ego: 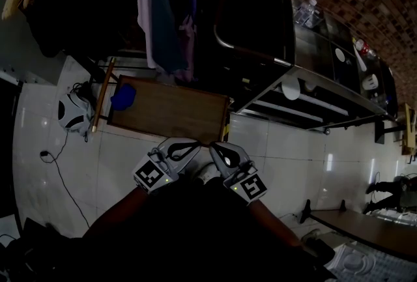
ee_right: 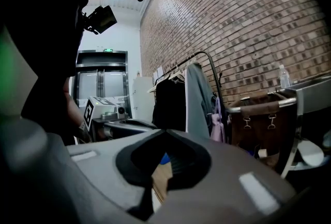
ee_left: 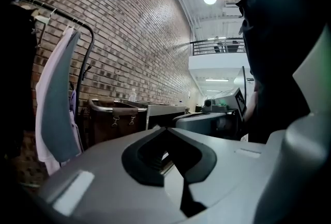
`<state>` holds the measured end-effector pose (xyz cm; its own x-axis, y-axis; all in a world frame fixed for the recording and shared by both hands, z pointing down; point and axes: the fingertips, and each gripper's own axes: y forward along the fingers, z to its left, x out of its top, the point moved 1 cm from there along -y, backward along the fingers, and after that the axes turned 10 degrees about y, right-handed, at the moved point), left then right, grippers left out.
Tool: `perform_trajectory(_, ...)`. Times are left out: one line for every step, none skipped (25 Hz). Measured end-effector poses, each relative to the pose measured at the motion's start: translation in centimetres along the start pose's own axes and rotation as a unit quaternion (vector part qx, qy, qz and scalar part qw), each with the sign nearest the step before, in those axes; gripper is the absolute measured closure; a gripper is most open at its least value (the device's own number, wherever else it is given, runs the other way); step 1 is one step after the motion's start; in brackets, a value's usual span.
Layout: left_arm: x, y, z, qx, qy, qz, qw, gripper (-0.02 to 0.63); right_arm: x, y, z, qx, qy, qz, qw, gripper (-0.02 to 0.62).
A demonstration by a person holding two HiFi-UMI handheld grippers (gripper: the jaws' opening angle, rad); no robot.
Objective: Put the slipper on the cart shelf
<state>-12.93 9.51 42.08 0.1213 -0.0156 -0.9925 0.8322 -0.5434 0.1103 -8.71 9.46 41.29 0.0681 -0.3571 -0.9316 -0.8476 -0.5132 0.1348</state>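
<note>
While you hold both grippers close in, left gripper jaws shut and empty, right gripper likewise, blue slipper on table left end, cart well apart at right.

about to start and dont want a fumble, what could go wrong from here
1. Both the left claw and the right claw are shut and empty near the body. Reaching what looks like the blue slipper on the table that way would likely just push it.
2. Hanging clothes drape by the table's far edge beside the cart, so a carried slipper may snag.
3. A cable lies on the floor left of the table: a trip risk.
</note>
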Motion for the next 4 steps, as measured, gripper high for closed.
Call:
perform_trajectory(0.1,-0.01,0.03,0.0,0.0,-0.001,1.0,0.6,0.02,-0.02,0.04,-0.001,0.001,-0.001,1.0,0.595)
perform_trajectory(0.3,0.02,0.07,0.0,-0.003,-0.004,1.0,0.6,0.06,-0.04,0.07,-0.001,0.002,-0.001,1.0,0.595)
perform_trajectory(0.58,0.08,0.14,0.0,-0.008,-0.006,0.9999,0.6,0.12,-0.06,0.1,-0.002,0.002,-0.001,1.0,0.595)
perform_trajectory(0.87,0.16,0.22,-0.001,-0.014,-0.009,0.9999,0.6,0.18,-0.08,0.13,-0.002,0.003,-0.001,1.0,0.595)
